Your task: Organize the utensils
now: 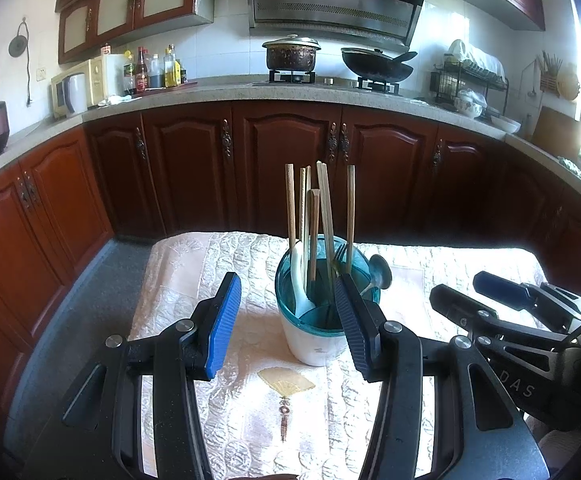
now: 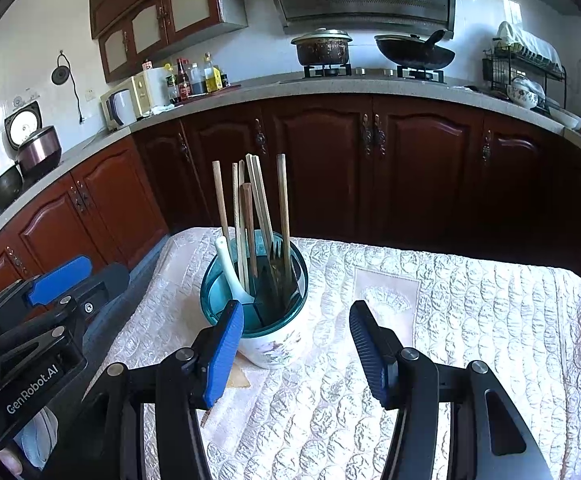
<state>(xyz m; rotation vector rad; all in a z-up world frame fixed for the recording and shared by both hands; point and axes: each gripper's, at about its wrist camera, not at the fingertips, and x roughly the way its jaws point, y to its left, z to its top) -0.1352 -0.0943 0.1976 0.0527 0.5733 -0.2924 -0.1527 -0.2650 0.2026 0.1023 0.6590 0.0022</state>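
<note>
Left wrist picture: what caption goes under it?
Chopsticks, fork and spoons stand in a teal-rimmed holder between open jaws.

Black tongs (image 1: 288, 284), ribbed blue and dark pads, silver screws, "GenRobot.AI" lettering

The premises are a domestic kitchen. An L-shaped speckled stone countertop (image 1: 218, 94) runs above dark red-brown wooden base cabinets with arched panel doors (image 1: 286, 172); matching wall cabinets with frosted panes (image 1: 130, 4) hang above. A gas hob carries a blackened lidded metal stockpot (image 1: 291, 54) and a black wok (image 1: 376, 65), beneath a stainless steel and black glass extractor hood (image 1: 338, 0). A cream microwave oven (image 1: 80, 86), a cluster of oil and sauce bottles (image 1: 152, 70), a black wire dish rack holding crockery (image 1: 470, 76) and a pink-bodied rice cooker with raised lid (image 2: 34, 140) stand on the counter. White wall tiles (image 1: 226, 48) back the worktop.
</note>
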